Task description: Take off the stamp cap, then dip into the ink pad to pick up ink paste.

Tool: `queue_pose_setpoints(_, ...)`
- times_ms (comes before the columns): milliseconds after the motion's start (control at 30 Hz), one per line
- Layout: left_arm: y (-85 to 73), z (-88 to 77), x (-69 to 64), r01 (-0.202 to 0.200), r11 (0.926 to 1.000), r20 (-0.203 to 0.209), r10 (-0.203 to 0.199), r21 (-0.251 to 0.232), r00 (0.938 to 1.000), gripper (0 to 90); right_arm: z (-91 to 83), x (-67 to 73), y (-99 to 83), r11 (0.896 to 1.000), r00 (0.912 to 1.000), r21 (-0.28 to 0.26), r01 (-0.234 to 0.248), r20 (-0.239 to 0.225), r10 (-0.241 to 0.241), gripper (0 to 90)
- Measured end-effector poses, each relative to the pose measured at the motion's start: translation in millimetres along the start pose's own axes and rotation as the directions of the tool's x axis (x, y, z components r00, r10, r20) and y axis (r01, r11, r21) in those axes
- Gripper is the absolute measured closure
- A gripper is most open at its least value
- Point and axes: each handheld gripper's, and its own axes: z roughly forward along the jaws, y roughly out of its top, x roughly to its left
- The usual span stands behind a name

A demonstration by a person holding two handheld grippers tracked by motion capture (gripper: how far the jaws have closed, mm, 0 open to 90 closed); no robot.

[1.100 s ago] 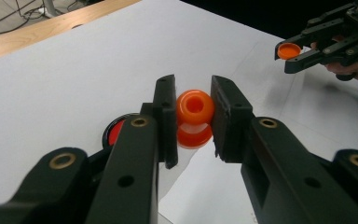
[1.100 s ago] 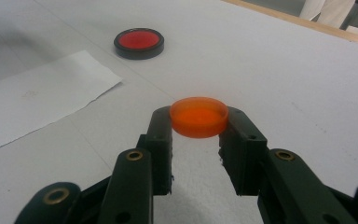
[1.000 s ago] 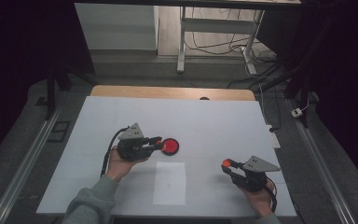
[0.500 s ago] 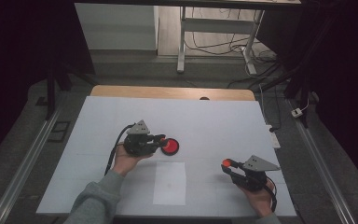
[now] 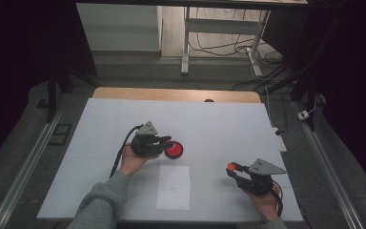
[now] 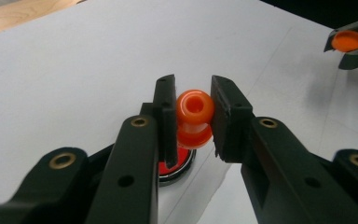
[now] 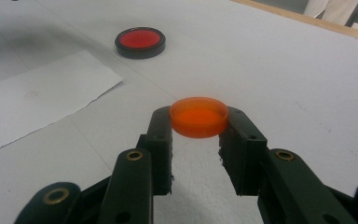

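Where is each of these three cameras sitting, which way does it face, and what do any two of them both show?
High view: above the person's side, looking forward and down on the white table; both forearms, left tongs and right tongs show.
Left gripper view: on the left tongs, looking along their black jaws at the orange stamp they clamp.
Right gripper view: on the right tongs, looking along their jaws at the orange cap they clamp.
Shared: the red ink pad.
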Motion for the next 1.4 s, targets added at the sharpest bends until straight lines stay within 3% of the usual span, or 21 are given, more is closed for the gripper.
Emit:
queue_pose_setpoints(833, -5.1, 31.3, 11.6, -0.022, 0.9971, -0.024, 0.024, 0.073, 0.9994, 73.0, 0.5, -1.1, -0.7, 1.000, 1.0000, 0.000, -0.006, -0.006, 0.006, 65.0)
queue_pose_setpoints(1033, -6.1, 35.4, 9.4, -0.060, 0.9949, -0.035, 0.063, 0.081, 0.9974, 73.1, 0.5, -1.0, -0.8, 1.000, 1.0000, 0.003, -0.005, -0.001, 0.005, 65.1)
queue_pose_setpoints(1400, -11.1, 43.0, 15.1, -0.045, 0.9937, -0.041, 0.049, 0.103, 0.9979, 73.0, 1.1, -2.0, -1.7, 1.000, 0.9999, 0.004, -0.007, -0.013, 0.007, 65.1)
